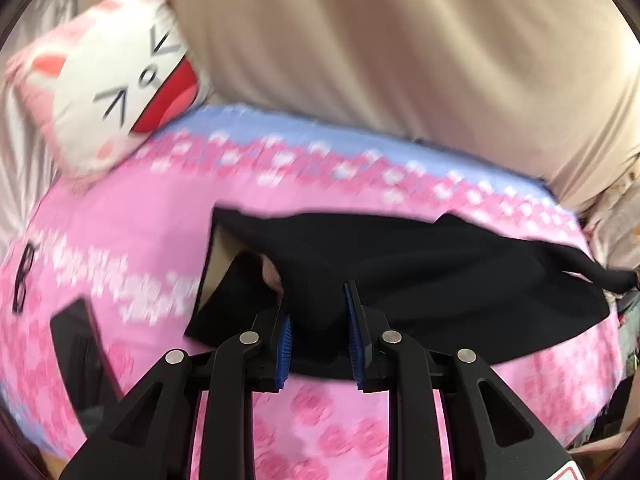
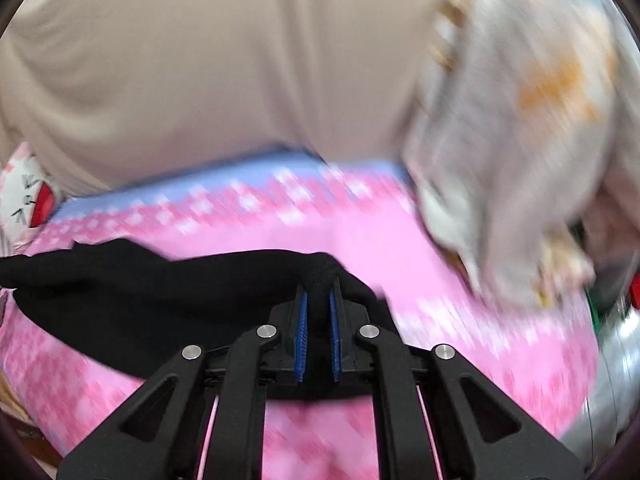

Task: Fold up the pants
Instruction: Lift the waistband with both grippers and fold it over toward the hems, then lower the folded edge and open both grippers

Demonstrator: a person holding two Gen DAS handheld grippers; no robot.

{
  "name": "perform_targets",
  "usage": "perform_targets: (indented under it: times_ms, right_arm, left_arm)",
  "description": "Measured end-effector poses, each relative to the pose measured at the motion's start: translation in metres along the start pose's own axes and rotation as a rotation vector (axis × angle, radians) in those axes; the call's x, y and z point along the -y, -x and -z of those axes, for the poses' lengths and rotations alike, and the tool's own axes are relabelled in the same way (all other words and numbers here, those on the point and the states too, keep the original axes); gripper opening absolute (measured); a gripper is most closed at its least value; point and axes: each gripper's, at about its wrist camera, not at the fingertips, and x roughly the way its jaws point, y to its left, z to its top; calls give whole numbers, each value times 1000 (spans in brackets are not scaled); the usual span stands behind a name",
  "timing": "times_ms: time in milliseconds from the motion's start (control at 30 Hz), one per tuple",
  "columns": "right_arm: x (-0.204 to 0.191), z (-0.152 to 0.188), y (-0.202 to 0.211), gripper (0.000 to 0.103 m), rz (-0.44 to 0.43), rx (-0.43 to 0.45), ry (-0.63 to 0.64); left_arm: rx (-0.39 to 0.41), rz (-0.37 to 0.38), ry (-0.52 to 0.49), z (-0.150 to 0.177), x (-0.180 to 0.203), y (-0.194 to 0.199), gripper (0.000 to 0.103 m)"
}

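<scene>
Both claws sit nearest: left claw pinches a thick fold of black pants; right claw is pressed tight on a bunched edge. Pants lie across the pink bedspread, mid-bed. Beige curtain hangs far behind. Cat pillow rests far left.

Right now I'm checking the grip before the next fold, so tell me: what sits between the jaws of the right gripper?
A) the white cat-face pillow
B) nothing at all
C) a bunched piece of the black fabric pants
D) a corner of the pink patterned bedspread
C: in the right wrist view the right gripper has its blue-padded jaws closed on a bunched piece of the black fabric pants, which lie on the pink patterned bedspread.
</scene>
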Motion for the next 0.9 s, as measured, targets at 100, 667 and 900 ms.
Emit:
perform_targets:
  times_ms: [100,667,900]
  right_arm:
    - [27,39,-34,8,22,-130,-55]
    - [54,75,-9,60,9,-110,-162]
    - [10,43,-16,62,-72,-16,-133]
  left_arm:
    - [-81,-37,52,22,-19,-29,21]
    - [-20,-251,215,42,-94,24,48]
    - [-46,-218,279,16,-90,4,65]
